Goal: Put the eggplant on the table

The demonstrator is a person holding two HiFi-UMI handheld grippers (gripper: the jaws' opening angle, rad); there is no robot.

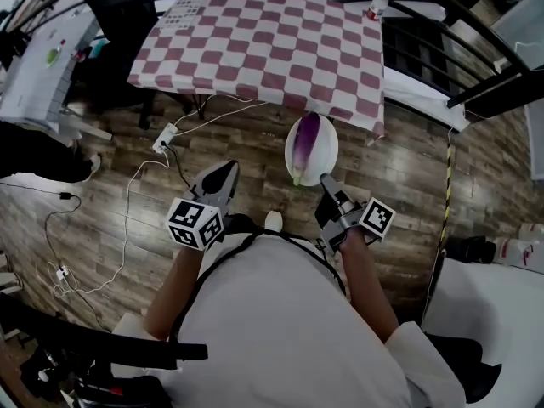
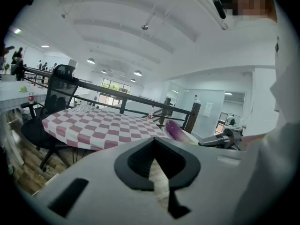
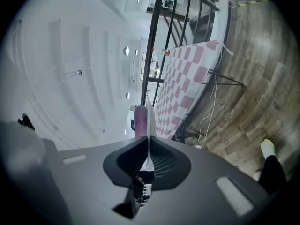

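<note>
- Clamping the white plate by its rim, the right hand-held gripper holds it above the wooden floor.
- Eggplant lies on that plate, near the checkered counter.
- Left hand-held gripper: clenched, empty.

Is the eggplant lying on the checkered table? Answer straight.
No, the eggplant lies on a white plate held by the right gripper above the floor, short of the table.
</note>
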